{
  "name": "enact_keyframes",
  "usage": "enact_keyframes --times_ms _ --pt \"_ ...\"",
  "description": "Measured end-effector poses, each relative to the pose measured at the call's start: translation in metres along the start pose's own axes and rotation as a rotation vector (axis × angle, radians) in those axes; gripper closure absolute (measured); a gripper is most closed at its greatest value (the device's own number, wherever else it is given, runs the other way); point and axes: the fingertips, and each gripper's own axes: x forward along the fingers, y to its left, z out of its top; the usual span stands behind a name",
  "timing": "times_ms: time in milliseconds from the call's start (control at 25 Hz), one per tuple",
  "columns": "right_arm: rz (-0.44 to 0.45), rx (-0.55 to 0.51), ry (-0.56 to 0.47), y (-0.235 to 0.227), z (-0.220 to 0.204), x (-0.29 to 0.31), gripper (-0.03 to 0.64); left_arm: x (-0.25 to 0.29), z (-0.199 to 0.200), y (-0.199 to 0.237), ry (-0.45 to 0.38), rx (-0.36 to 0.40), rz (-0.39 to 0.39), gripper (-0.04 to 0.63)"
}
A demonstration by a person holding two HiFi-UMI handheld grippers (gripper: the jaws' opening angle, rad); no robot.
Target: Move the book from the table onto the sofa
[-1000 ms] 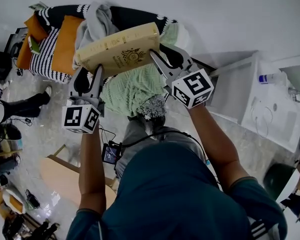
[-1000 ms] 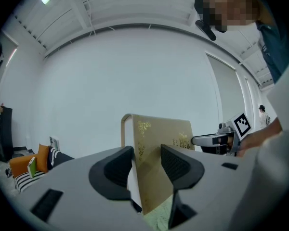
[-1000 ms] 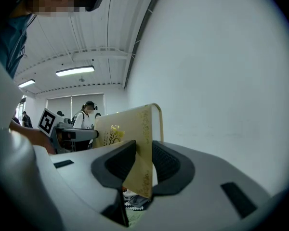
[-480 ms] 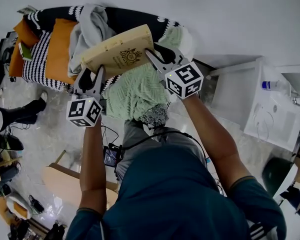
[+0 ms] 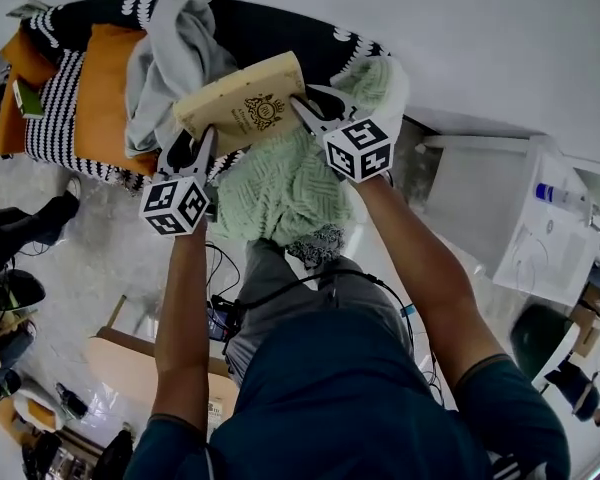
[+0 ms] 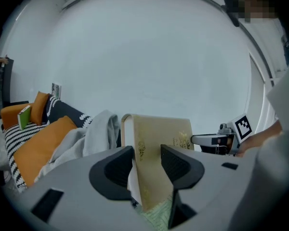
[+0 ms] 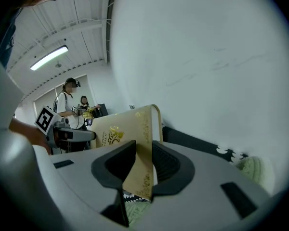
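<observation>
Since the earlier frame, the book [image 5: 242, 103] and both grippers have come down towards the sofa [image 5: 270, 30] and sit farther from the head camera, with the arms stretched further out. The book's tilt is little changed.

We find the book, cream-covered with a gold emblem, held off the seat between the two grippers, one at each short end. It hangs over the sofa, above a grey garment [image 5: 170, 53] and a green knitted blanket [image 5: 280, 183]. We cannot tell whether its underside touches either cloth.

The left gripper [image 6: 147, 150] pinches the book near its spine, a pad against each cover. The right gripper [image 7: 143, 148] pinches the opposite end in the same way, its pads pressed on the covers.

Outward from there, an orange cushion [image 5: 100, 88] lies just beside the grey garment at the left of the sofa, and a black-and-white striped cushion [image 5: 50, 133] lies next to it. The blanket trails off the front edge of the seat towards the person's legs. A white bench [image 5: 480, 193] stands to the right of the sofa, well apart from the book.
</observation>
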Motion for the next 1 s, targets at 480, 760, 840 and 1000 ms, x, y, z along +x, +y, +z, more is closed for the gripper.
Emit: enact_keyframes --times_ms 480,760,840,1000 --pt "-0.030 0.110 0.182 -0.051 -0.091 0.107 0.500 0.088 -0.080 0.087 0.151 -0.116 0.016 0.417" --pt "-0.047 0.160 0.288 -0.069 -0.150 0.146 0.500 0.121 -0.133 0.121 0.227 -0.176 0.027 0.417" --pt "-0.048 0.171 0.320 -0.072 -0.166 0.152 0.500 0.125 -0.149 0.125 0.249 -0.196 0.032 0.417" --pt "-0.053 0.184 0.372 -0.077 -0.187 0.150 0.500 0.128 -0.173 0.123 0.283 -0.232 0.036 0.417"
